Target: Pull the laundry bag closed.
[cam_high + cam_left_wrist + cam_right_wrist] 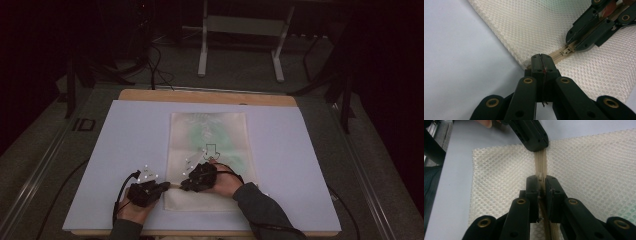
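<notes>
At the mesh bag's [207, 150] near edge, your left gripper [541, 62] is clamped on the zipper [540, 162] end and your right gripper [541, 185] pinches the slider [567, 51]; yank off-line and it'll likely jam or slip.

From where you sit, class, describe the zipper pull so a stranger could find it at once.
Start at the white mesh bag on the pale sheet. Follow its beige zipper along the bag's near end. The zipper pull is the small tab between the right gripper jaws, apart from the left gripper.
</notes>
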Demonstrator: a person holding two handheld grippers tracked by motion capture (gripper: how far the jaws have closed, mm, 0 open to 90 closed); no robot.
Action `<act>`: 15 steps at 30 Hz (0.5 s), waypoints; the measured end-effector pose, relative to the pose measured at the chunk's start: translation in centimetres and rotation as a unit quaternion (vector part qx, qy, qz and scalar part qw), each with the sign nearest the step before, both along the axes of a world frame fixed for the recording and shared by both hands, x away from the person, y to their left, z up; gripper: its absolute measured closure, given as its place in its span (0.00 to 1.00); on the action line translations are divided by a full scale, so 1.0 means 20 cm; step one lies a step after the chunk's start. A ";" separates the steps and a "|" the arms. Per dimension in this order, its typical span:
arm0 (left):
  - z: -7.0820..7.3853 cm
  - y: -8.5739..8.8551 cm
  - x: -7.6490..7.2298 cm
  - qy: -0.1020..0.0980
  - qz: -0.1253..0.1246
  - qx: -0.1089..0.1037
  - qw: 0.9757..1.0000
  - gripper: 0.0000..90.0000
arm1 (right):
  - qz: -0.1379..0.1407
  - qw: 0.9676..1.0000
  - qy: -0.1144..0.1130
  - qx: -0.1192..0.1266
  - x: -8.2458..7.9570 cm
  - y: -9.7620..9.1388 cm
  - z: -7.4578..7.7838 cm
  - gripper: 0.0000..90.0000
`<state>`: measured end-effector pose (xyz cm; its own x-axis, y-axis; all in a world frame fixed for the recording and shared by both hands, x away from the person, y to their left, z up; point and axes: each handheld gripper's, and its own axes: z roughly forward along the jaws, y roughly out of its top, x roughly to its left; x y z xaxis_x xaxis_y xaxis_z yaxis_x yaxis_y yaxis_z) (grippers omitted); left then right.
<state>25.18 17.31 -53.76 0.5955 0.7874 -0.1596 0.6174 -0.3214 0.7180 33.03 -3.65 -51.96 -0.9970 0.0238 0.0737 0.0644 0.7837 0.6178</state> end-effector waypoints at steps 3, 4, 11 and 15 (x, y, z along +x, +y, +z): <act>0.00 0.00 0.00 -0.002 0.000 0.001 1.000 1.00 | -0.002 1.000 0.001 0.001 0.00 0.00 0.00 0.92; 0.00 0.00 0.00 -0.001 0.000 0.002 1.000 1.00 | -0.002 1.000 0.001 0.001 0.00 0.00 0.00 0.92; 0.00 0.00 0.00 -0.002 0.000 0.003 1.000 1.00 | -0.004 1.000 0.001 -0.001 0.00 -0.04 0.00 0.92; 0.00 -0.01 0.00 -0.003 0.001 0.003 1.000 1.00 | -0.005 1.000 0.002 0.001 0.00 -0.06 0.00 0.92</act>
<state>25.14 17.17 -53.74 0.5940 0.7901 -0.1512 0.6147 -0.3245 0.7189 33.05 -4.87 -51.89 -0.9965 0.0328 0.0772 0.0738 0.7813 0.6197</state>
